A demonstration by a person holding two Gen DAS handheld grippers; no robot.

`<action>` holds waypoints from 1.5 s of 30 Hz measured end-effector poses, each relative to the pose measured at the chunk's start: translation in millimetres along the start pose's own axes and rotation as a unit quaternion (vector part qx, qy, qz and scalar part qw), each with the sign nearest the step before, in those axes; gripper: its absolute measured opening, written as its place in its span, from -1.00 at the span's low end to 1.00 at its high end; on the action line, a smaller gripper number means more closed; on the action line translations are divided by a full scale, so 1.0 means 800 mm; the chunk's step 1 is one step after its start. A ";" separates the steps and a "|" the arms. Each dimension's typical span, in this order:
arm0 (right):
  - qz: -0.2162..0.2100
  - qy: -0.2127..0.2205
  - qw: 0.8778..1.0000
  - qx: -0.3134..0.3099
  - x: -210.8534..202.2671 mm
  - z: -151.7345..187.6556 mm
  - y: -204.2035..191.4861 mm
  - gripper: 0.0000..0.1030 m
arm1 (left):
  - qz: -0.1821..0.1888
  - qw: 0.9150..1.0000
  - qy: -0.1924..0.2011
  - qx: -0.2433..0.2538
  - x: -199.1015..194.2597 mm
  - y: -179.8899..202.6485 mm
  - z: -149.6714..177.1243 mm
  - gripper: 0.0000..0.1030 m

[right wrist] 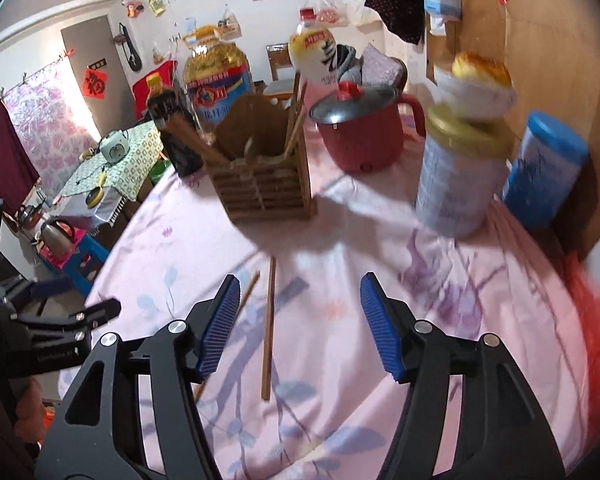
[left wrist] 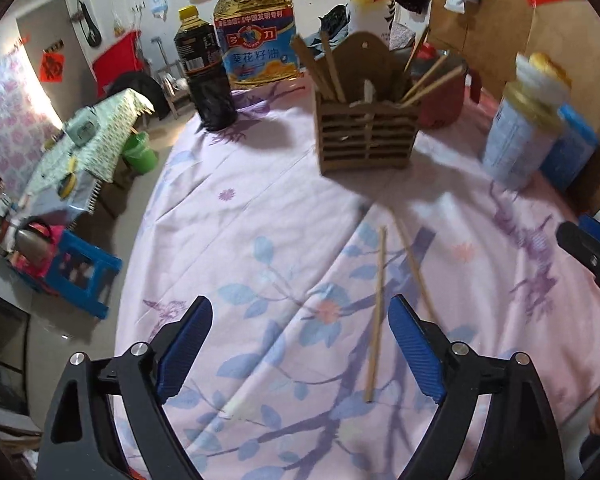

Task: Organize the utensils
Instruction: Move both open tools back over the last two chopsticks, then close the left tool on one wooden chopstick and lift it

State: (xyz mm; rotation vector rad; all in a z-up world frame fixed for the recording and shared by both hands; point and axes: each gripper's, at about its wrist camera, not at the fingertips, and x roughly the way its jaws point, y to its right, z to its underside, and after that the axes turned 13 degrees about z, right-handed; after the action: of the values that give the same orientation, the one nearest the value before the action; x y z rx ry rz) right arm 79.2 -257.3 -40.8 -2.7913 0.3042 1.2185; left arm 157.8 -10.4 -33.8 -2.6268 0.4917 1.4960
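Observation:
Two loose wooden chopsticks lie on the pink flowered tablecloth. In the left wrist view one chopstick (left wrist: 376, 312) lies between my left gripper's (left wrist: 300, 308) open jaws, near the right pad, and the other chopstick (left wrist: 416, 272) slants just beyond that pad. In the right wrist view my right gripper (right wrist: 300, 284) is open above the cloth, with one chopstick (right wrist: 269, 328) between its jaws and the second chopstick (right wrist: 246, 294) partly hidden behind the left finger. Neither gripper touches them. A slatted wooden utensil holder (left wrist: 364, 140) (right wrist: 264, 188) stands farther back with several chopsticks upright in it.
Behind the holder stand a large oil jug (left wrist: 256, 28), a dark sauce bottle (left wrist: 204, 76) and a red lidded pot (right wrist: 360, 132). A tin can (right wrist: 456, 176) and a blue canister (right wrist: 544, 172) stand at the right. The round table's edge (left wrist: 140, 240) drops off at the left.

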 end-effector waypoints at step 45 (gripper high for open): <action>-0.031 -0.124 0.990 -0.062 0.049 0.080 0.017 0.22 | 0.084 0.995 -0.057 -0.017 0.083 0.009 0.091 -0.90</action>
State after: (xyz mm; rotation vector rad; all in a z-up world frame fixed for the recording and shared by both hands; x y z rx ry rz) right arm 56.5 -266.8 -112.5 -2.6810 0.1258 1.5998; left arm 126.8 -16.4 -127.6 -2.5614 0.6965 1.7064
